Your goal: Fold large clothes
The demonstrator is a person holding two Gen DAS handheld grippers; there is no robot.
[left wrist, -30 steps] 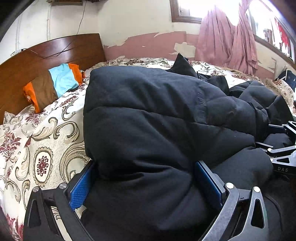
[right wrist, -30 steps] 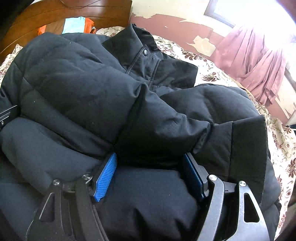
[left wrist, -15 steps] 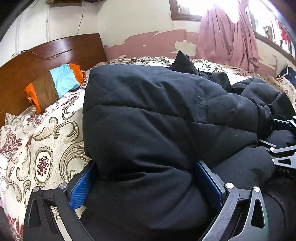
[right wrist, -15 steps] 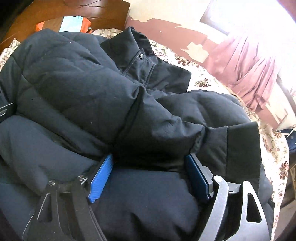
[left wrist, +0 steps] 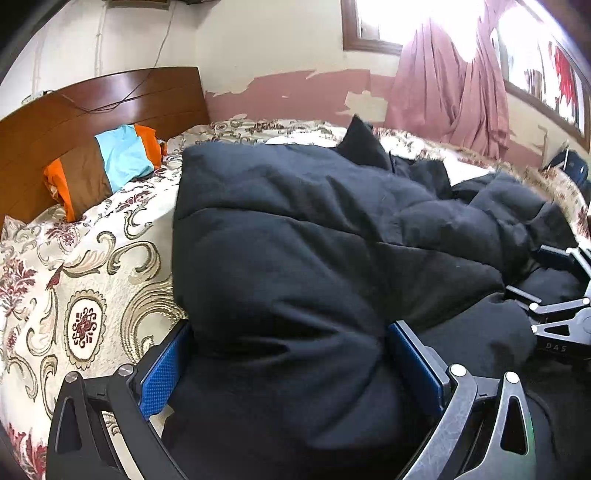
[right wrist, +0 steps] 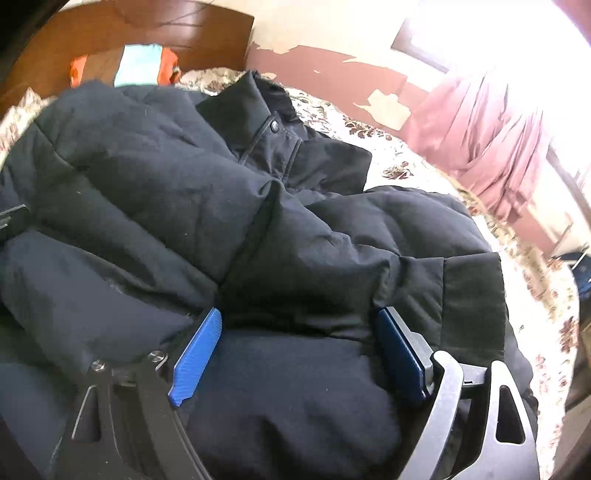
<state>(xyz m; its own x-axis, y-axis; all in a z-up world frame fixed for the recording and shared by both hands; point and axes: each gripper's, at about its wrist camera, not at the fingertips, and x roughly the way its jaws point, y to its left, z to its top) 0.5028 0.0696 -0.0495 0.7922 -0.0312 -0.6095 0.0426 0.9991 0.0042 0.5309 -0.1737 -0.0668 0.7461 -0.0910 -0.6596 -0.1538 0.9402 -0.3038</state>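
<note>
A: Which step is this?
B: Mid-fold, seemingly. The left gripper [left wrist: 288,362] and right gripper [right wrist: 299,350] each clench a thick fold of the black padded coat [right wrist: 155,192], heaped ahead of both on the bed [left wrist: 92,280].
A: Next?
B: Probably carrying both folds forward together, then unclenching.

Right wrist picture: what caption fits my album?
Right tongs grip a puffy black coat on a flowery bed.

A cream bedspread [left wrist: 92,295] with maroon flowers and gold scrolls covers the bed. At its head stands a dark wooden headboard [left wrist: 92,103], and a pillow [left wrist: 107,162] striped orange, brown and light blue leans against it. Behind, the wall [left wrist: 295,96] shows peeling pink paint, and pink curtains [left wrist: 450,92] hang bunched by a bright window [left wrist: 373,22].
</note>
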